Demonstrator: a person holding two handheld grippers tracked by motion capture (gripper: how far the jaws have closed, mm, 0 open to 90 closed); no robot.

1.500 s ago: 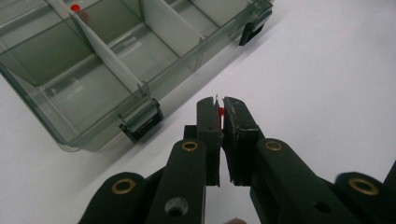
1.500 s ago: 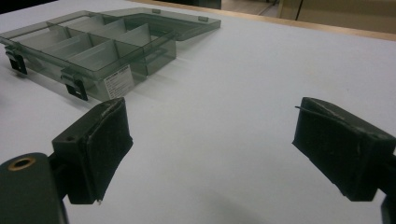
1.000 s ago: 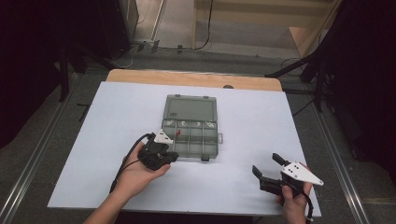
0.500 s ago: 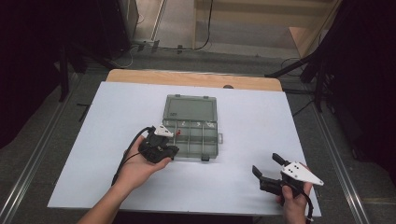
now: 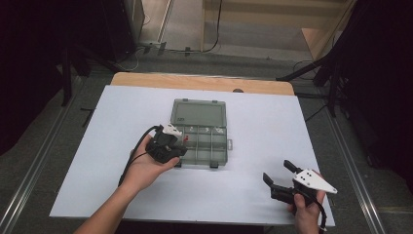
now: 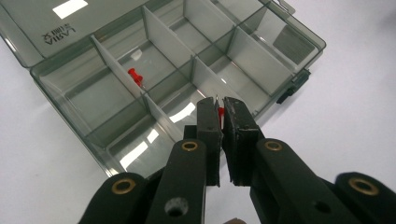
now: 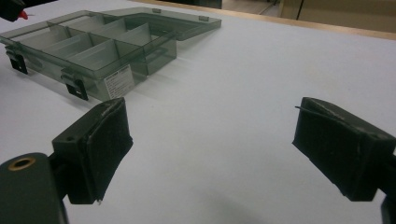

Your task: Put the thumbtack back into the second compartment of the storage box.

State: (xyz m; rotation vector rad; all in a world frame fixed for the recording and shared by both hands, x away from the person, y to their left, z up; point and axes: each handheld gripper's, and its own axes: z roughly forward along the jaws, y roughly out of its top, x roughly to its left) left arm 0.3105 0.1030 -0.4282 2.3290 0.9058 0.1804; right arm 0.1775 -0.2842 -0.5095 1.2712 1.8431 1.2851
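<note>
A smoky clear plastic organizer box [image 5: 213,155] lies open mid-table, its lid [image 5: 198,113] folded back. My left gripper [image 5: 182,145] hovers over the box's near left corner. In the left gripper view its jaws [image 6: 219,106] are shut on a red push pin [image 6: 220,112] above a front compartment. A second red push pin [image 6: 136,77] lies in a compartment farther back. My right gripper [image 5: 276,170] rests near the table's front right, open wide and holding nothing. In the right gripper view [image 7: 210,140] the box [image 7: 116,51] sits at the upper left.
The white tabletop [image 5: 272,126] stretches bare around the box, with a wooden strip [image 5: 204,82] along its far edge. Black latches [image 7: 74,88] stick out from the box's front wall. Dark stands and cables sit on the floor beyond the table.
My left gripper has moved a little forward, over the box's near left compartments, with the pin in it. The right gripper has stayed put.
</note>
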